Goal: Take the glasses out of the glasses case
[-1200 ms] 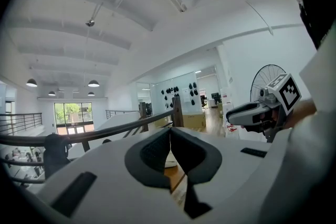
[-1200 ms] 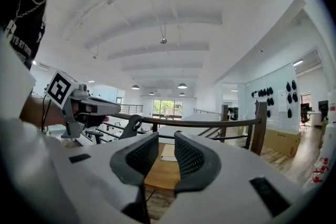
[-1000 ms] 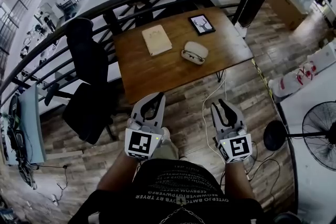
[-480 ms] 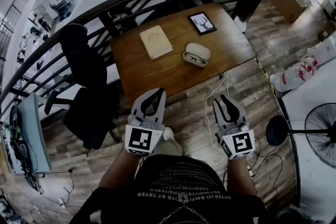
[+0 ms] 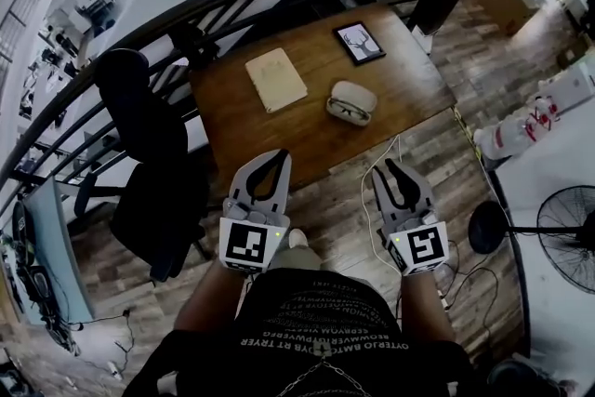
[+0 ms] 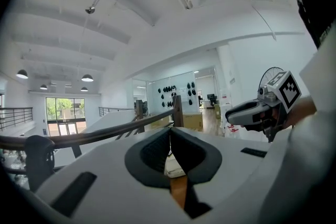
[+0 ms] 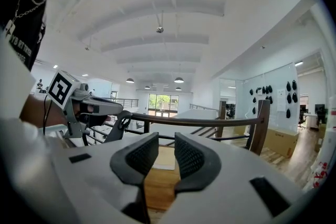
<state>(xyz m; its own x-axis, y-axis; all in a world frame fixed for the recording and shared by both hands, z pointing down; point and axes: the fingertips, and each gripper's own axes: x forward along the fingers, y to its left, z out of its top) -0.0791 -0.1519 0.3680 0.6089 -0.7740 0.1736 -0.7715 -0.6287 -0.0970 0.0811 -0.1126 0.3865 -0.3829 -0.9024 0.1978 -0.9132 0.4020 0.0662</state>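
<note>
Your left gripper (image 5: 277, 155) was pale grey, jaw pads black, cube patterned in black-and-white squares. Your right gripper (image 5: 391, 166) showed same colours. Table (image 5: 270, 130), upper centre, was warm brown wood grain. Glasses case (image 5: 358, 93) was off-white; glasses (image 5: 346, 109) in it had dark frame. Notebook (image 5: 276, 79) was plain cream. Picture frame (image 5: 359, 43) had black border, white picture. Floor (image 5: 325, 192) was grey-brown planks. Chair (image 5: 149, 135), left of frame, was black. Your shirt (image 5: 316, 330) was black, lettering white.
</note>
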